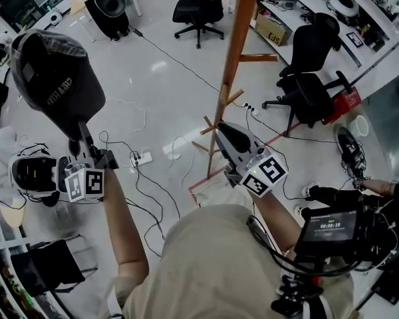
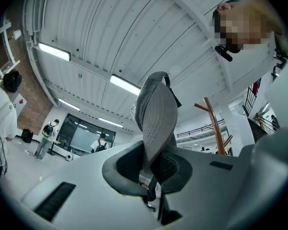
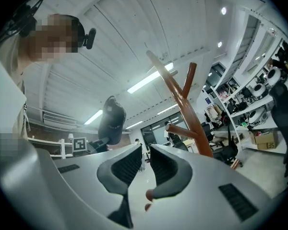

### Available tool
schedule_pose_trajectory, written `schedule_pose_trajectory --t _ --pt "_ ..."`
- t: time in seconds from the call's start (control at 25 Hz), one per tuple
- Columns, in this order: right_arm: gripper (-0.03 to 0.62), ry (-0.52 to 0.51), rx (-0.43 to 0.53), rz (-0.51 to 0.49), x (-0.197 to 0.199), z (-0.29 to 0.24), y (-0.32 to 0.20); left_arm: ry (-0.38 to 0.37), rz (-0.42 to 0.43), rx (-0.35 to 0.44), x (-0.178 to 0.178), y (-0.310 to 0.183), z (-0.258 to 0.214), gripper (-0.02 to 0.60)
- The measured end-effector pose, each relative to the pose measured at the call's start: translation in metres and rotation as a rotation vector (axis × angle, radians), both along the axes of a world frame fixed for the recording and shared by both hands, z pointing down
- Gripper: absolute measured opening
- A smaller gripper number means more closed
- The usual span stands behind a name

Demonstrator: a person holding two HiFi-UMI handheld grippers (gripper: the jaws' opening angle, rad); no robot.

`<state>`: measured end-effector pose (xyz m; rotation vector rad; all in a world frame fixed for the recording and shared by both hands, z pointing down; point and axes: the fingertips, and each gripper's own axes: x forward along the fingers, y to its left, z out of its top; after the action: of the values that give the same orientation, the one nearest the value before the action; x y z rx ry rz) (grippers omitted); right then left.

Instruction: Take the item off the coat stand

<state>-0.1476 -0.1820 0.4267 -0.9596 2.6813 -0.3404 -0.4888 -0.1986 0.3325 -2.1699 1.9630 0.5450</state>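
Note:
A dark cap [image 1: 56,82] hangs in the air at the upper left, well clear of the wooden coat stand [image 1: 236,52]. My left gripper [image 1: 80,138] is shut on its lower edge. In the left gripper view the grey cap [image 2: 156,114] rises from between the pads of the left gripper [image 2: 151,164], with the coat stand [image 2: 215,126] off to the right. My right gripper [image 1: 219,128] points at the stand's lower pegs. The right gripper [image 3: 142,159] has a narrow gap between its pads with nothing in it; beyond stand the coat stand [image 3: 182,104] and the cap [image 3: 112,121].
Black office chairs [image 1: 198,8] [image 1: 312,78] stand behind and to the right of the stand. Cables and a power strip [image 1: 141,157] lie on the floor at its foot. A white device [image 1: 33,175] sits at the left, a red box [image 1: 346,102] at the right.

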Motion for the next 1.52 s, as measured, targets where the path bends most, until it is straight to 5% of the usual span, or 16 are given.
schedule_pose_trajectory --t 1.52 --pt "0.061 0.021 -0.046 -0.026 0.011 0.018 0.012 0.157 0.215 -0.204 0.095 0.008 0.115 0.034"
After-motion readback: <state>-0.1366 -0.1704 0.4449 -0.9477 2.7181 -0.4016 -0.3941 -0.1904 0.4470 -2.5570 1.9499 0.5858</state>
